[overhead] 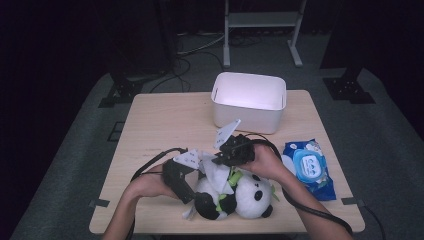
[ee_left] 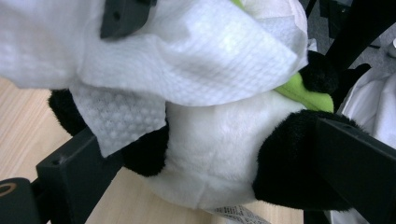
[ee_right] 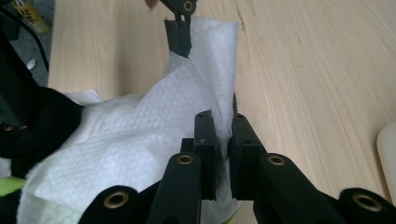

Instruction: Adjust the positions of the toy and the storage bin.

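On the pale wooden table [overhead: 160, 120], a soft black-and-white plush panda [overhead: 240, 196] lies clamped by the left gripper [overhead: 192, 192]; the right gripper [ee_right: 219, 123] pinches a limp white wet wipe [ee_right: 140, 140], best held at its edge.

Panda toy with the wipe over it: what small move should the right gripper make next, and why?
Probably drag the wet wipe a little further across the panda toy. The right gripper is shut on the wipe, which drapes over the white belly, while the left gripper clamps the toy against the table, so it looks steadied for wiping.
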A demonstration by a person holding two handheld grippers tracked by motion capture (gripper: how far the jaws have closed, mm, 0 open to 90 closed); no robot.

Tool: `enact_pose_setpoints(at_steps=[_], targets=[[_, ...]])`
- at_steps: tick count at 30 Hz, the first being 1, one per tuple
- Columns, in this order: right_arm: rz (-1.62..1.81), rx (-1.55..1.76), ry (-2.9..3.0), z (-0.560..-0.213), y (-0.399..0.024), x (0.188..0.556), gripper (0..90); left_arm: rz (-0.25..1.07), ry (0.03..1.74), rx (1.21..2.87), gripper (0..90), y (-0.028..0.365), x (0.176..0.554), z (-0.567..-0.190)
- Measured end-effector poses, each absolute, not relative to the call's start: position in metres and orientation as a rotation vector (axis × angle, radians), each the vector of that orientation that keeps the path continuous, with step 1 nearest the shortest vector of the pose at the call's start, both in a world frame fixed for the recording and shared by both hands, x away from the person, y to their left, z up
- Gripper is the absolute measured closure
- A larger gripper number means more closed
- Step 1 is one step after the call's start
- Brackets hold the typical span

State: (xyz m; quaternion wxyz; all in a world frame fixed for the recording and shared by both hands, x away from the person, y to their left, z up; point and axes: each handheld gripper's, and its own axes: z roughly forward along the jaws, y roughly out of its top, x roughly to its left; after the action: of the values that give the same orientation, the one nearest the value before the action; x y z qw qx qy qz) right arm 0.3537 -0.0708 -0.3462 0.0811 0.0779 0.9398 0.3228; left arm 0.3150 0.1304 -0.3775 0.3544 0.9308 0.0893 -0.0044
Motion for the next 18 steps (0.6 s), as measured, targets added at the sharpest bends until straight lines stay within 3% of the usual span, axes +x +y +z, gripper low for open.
enact_pose_setpoints(at_steps=[13, 18], targets=[[0.921, 0.357, 2.885, -0.363, -0.107, 0.357, 82.7, -0.006, 0.211, 2.418, 1.6, 0.129, 0.313, -0.377], [0.944, 0.286, 2.889, -0.364, -0.092, 0.351, 82.6, -0.007, 0.203, 2.424, 1.1, 0.128, 0.312, -0.377]])
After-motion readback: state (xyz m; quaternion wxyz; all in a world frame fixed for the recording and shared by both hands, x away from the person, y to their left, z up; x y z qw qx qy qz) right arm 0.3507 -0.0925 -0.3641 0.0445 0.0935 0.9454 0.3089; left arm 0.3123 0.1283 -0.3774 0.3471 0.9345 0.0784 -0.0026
